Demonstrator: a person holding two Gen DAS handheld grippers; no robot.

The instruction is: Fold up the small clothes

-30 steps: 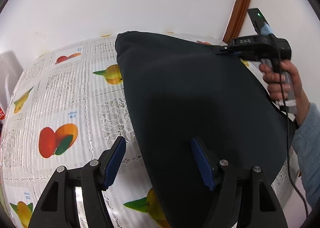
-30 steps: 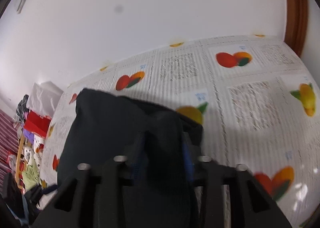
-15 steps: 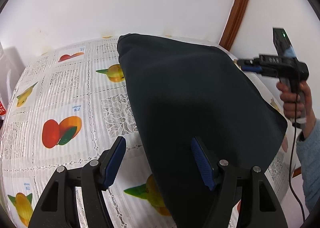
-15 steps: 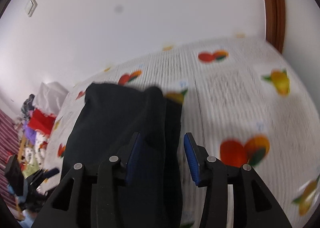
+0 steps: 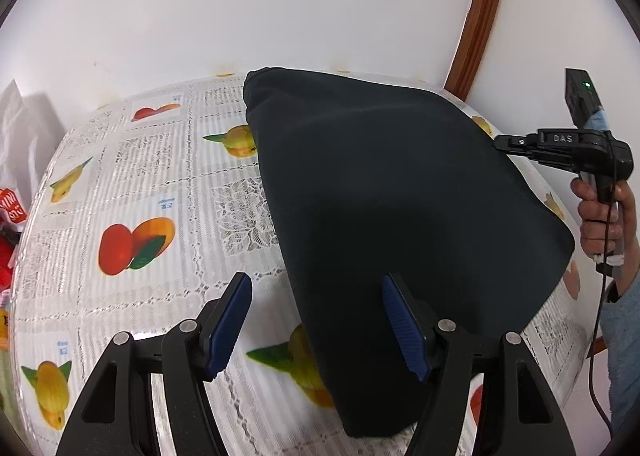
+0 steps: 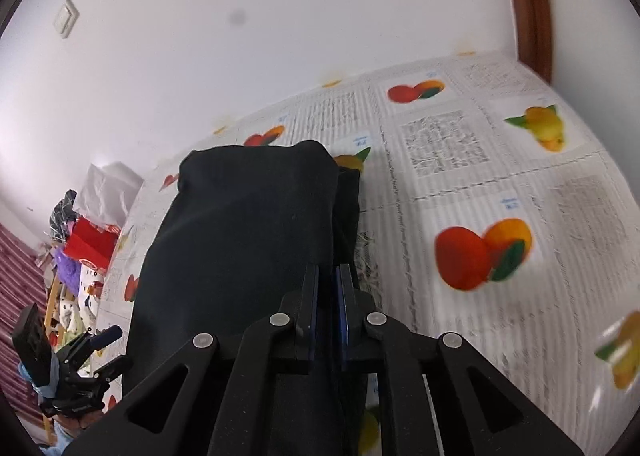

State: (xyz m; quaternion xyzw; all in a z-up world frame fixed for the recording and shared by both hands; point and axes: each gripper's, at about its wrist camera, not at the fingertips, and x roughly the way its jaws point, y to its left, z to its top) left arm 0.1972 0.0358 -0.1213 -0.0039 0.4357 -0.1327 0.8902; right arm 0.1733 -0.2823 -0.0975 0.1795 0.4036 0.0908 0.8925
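A dark navy garment (image 5: pixel 400 195) lies folded flat on the fruit-print tablecloth (image 5: pixel 132 183). My left gripper (image 5: pixel 316 320) hovers open over its near left edge, one blue pad above the cloth and the other above the bare tablecloth. In the right wrist view the garment (image 6: pixel 248 223) stretches away with a folded layer on top. My right gripper (image 6: pixel 327 284) sits over its right edge with the jaws closing, pads almost together and no cloth visibly pinched. From the left wrist view, the right gripper (image 5: pixel 498 143) tips at the garment's far right edge. The left gripper (image 6: pixel 118 348) shows at lower left.
The round table meets a white wall at the back. A wooden door frame (image 5: pixel 476 15) rises at the right. A white bag (image 6: pixel 108 187) and a pile of red and mixed clothes (image 6: pixel 84 244) lie past the table's left side. A person's hand (image 5: pixel 604 223) holds the right gripper.
The right gripper let go of the dark fold, pulled back along the garment's right edge, and its jaws opened and came together again. The garment has settled flat. The left gripper drew back slightly.
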